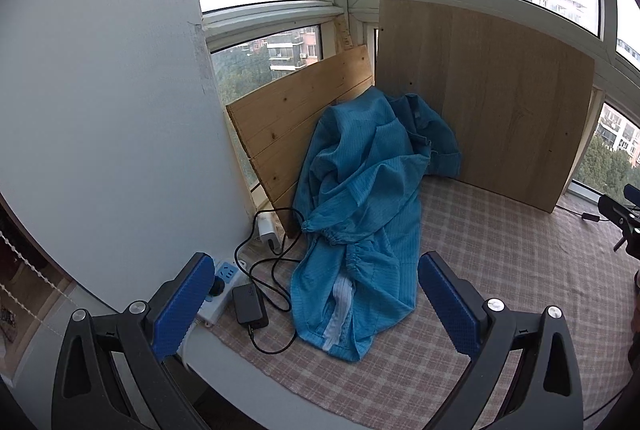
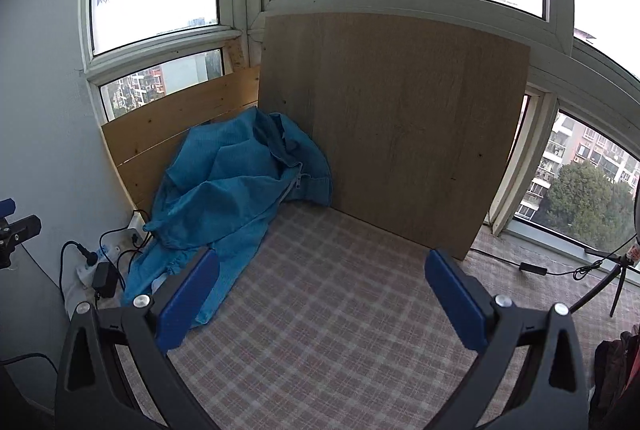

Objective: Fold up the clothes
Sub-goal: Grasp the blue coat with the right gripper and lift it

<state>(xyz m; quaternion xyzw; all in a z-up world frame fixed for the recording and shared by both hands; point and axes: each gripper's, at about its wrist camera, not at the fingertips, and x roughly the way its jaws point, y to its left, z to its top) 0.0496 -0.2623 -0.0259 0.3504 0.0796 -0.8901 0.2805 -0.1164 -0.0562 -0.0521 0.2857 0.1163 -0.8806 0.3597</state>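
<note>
Blue garment [image 1: 360, 198] heaped in corner against wooden boards [image 1: 480, 102]; checked cloth [image 2: 340, 310] bare rightward. Left gripper [image 1: 316, 306], right gripper [image 2: 324, 302] both spread wide, holding nothing.

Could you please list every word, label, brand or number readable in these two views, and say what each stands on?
No text can be read in either view.
Black power adapter beside the white power strip: a faint marking on top, too blurred to read.
Crumpled blue zip-up garment on the checked cloth: no label showing.
Wooden boards: plain.
</note>
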